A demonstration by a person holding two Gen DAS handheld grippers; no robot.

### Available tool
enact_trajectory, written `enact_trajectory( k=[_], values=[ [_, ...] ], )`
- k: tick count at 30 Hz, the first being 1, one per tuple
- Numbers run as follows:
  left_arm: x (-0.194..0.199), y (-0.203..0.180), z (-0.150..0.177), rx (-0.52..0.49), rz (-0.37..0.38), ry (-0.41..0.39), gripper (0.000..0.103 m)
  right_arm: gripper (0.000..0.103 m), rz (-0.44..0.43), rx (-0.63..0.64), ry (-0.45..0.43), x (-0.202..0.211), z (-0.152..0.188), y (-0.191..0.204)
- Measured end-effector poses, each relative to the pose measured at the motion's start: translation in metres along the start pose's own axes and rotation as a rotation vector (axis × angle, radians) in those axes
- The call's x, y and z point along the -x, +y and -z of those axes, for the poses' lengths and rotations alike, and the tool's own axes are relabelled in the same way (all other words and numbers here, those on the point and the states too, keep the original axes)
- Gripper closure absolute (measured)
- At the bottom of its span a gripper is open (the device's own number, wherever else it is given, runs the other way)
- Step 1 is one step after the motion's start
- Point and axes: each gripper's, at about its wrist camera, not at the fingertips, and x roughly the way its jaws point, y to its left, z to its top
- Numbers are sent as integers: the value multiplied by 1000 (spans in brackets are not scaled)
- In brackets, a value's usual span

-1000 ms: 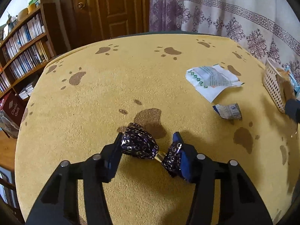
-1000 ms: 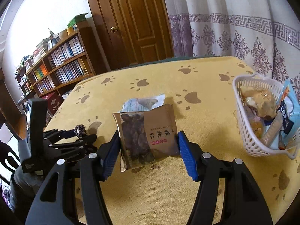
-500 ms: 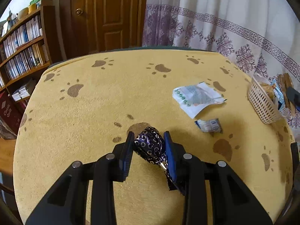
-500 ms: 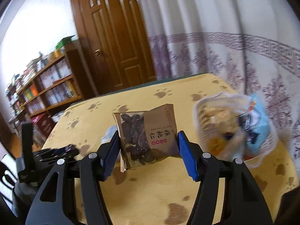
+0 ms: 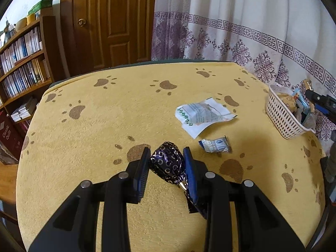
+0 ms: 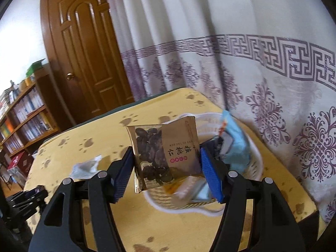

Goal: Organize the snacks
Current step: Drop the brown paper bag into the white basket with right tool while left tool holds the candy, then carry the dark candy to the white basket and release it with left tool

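My left gripper [image 5: 167, 159] is shut on a dark purple foil-wrapped candy [image 5: 166, 164], lifted a little off the yellow paw-print tablecloth [image 5: 105, 136]. A brown packet of dark nuts [image 6: 166, 153] stands upright between the blue pads of my right gripper [image 6: 166, 161], which holds it over the white basket [image 6: 258, 163]. Those jaws are opening, and both pads still touch the packet. The basket [image 5: 281, 115] holds several snack packs, among them a light blue one [image 6: 235, 145]. The right gripper [image 5: 323, 103] also shows above the basket in the left wrist view.
On the cloth lie a white packet with green print [image 5: 201, 115] and a small blue-and-white sachet [image 5: 215, 146]. A patterned curtain [image 6: 273, 73] hangs just behind the basket. The bookshelf [image 5: 21, 63] and a wooden door [image 5: 109, 21] stand beyond the table's far edge.
The left gripper closed on the purple candy and lifted it. The right gripper carried the nut packet to the right, from the middle of the table to above the basket.
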Motion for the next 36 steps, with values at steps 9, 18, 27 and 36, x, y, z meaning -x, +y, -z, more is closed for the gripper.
enact_trajectory(
  k=[9,18,27,36],
  values=[
    [1,-4,-2,-3,0,-5,71,36,35,-26,-12,-5,0,-12],
    [4,-6,-4,1,2,-12,71,36,53,-75,-61,17,10,-23],
    [9,-13,-7,8,12,-22,70,35,110,-128,-146,48,34,-36],
    [10,-46,-25,-13,40,-12,70,32,147,-177,-142,56,77,-45]
  ],
)
